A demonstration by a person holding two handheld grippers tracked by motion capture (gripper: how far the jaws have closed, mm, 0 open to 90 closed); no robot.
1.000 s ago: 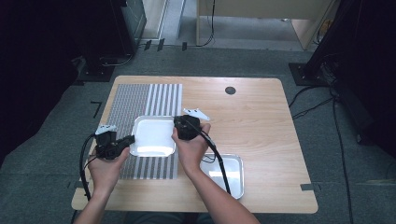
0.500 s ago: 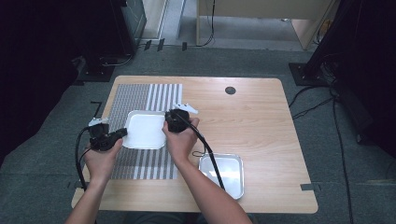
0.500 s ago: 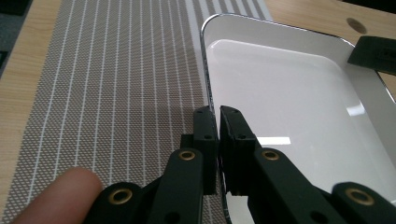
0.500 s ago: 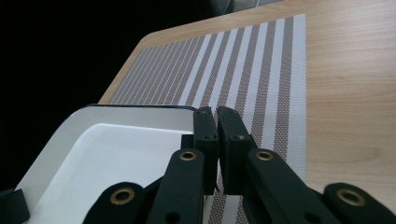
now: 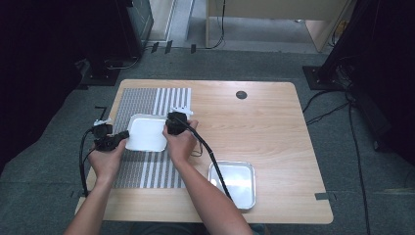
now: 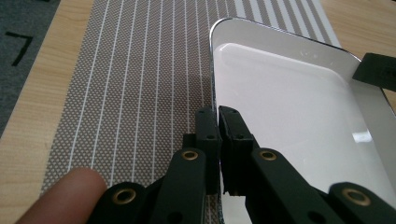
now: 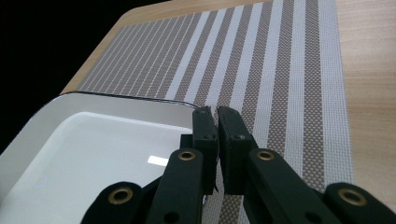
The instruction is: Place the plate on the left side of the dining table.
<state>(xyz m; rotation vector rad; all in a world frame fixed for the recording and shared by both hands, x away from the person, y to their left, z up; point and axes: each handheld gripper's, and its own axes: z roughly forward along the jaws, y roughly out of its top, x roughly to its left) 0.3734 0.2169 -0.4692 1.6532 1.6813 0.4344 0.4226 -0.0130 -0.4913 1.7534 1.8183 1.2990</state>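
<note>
Two grippers hold one white tray between them, each with its jaws pinched narrow onto the rim: the left gripper on the tray's left edge, the right gripper on its right edge, so neither hand is nearer than the other. Its long axis runs from one gripper to the other, across the striped placemat on which or just above which it sits; whether it touches the mat I cannot tell. In the left gripper view the rim passes straight into the closed jaws, and in the right gripper view the tray lies to the left of the jaws. Right of the placemat, a metal tray rests on the bare wooden surface, well apart. No brand, label or writing can be read on the tray or mat
</note>
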